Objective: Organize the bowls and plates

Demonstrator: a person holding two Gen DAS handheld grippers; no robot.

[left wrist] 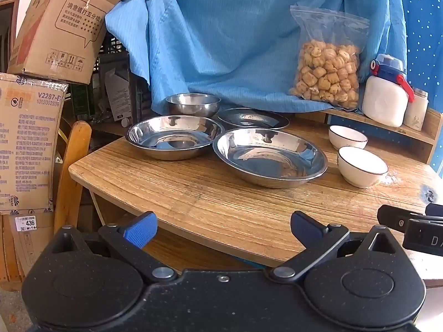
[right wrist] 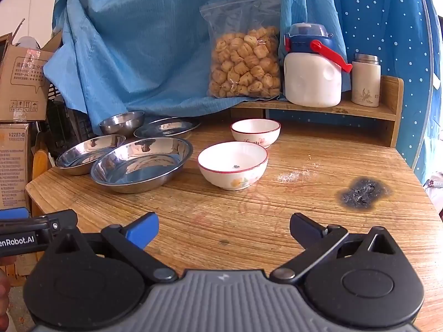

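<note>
three steel plates (left wrist: pixel 270 157), one steel bowl (left wrist: pixel 193 104), two white bowls (right wrist: pixel 233 164), one snack bag (right wrist: pixel 245 61), two containers (right wrist: pixel 313 67)

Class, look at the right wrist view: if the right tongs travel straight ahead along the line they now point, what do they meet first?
Most likely the nearer white bowl, standing almost dead ahead of the open right tongs; only bare table lies between. Depth is uncertain.

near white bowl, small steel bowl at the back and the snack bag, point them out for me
near white bowl (right wrist: pixel 233 163): right wrist view, on its white inside.
small steel bowl (left wrist: pixel 193 105): left wrist view, on its outer wall below the rim.
snack bag (right wrist: pixel 245 61): right wrist view, on the pile of snacks behind the plastic.
</note>
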